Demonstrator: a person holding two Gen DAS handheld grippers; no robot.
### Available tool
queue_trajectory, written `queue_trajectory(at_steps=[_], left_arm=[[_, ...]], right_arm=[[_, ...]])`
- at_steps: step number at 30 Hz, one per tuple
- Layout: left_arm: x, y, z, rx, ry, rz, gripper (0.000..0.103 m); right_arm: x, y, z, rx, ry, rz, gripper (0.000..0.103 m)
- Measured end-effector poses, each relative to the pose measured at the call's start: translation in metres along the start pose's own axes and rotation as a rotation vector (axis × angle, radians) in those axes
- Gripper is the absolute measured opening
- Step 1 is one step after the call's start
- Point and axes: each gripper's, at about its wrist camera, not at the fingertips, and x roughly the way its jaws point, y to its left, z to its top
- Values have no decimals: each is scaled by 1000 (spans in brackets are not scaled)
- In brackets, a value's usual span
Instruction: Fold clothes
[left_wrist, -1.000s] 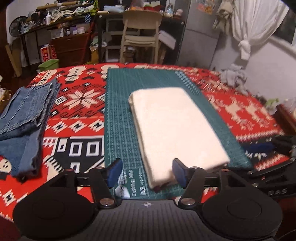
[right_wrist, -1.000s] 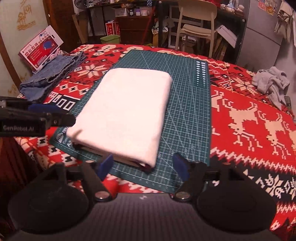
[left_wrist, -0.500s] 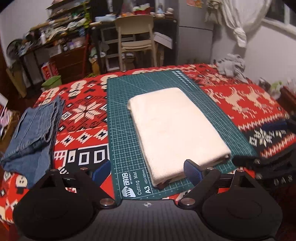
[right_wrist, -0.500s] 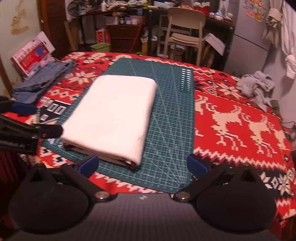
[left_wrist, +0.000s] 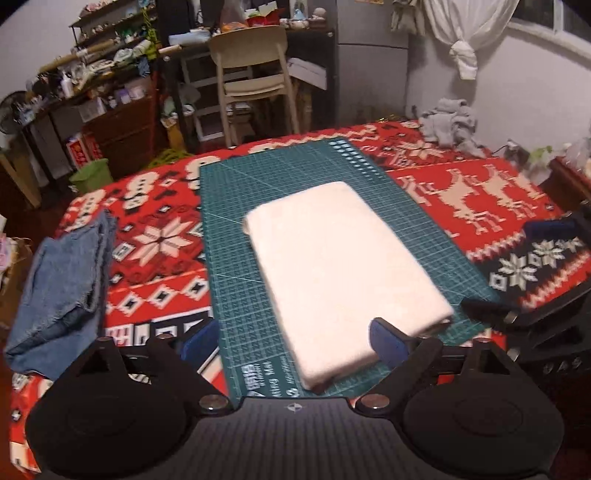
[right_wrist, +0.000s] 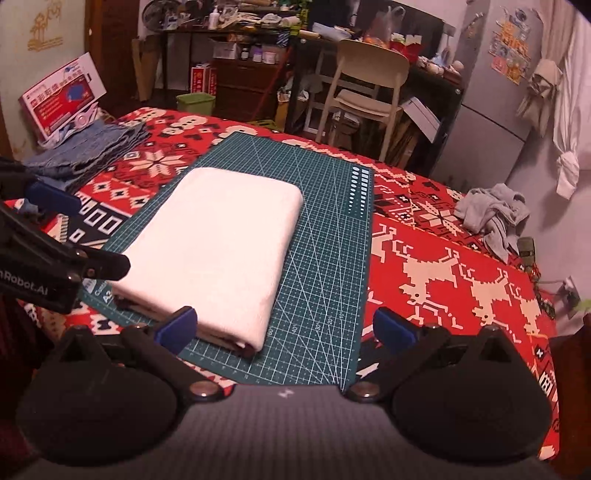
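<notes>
The folded cream-white cloth (left_wrist: 343, 273) lies on the green cutting mat (left_wrist: 229, 236), ahead of both the left gripper (left_wrist: 291, 341) and right gripper (right_wrist: 284, 326); both are angled downward, jaws spread, gripping nothing, the left's having just been opening

A folded cloth (left_wrist: 343, 273) lies on a cutting mat (left_wrist: 236, 258) at the middle of the patterned blanket (left_wrist: 155, 236). Folded jeans (left_wrist: 62, 288) lie left of the mat, a crumpled garment (left_wrist: 448, 123) at the far right, and a chair (left_wrist: 255, 79) stands beyond the far edge.
</notes>
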Motion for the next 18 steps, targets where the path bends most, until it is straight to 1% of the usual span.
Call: queue_trajectory(at_steps=[1,4,6,10,12,15,18], left_arm=[[0,0,1,0,-1,10,94],[-1,1,3,-5,-9,-1,97],[-1,1,4,-15,-13,-14,100],[-1,5,10,-50,-15,-68,99],[-2,5,14,-52,-23,-54,99],[-7,5,15,-68,-72,-2,99],[-1,11,18,-117,-38,-73,99]], right_arm=[[0,-2,1,8,-12,-15,102],[0,-4,6,-2,-39,-91,102],[-1,-5,9,-12,-60,-117,102],[-8,-8,10,13,-113,-125,102],[-11,-7,10,-3,-130,-111,102],[-11,-4,15,-32,-128,-88,102],[-10,-5,21,-9,-133,-87,102]])
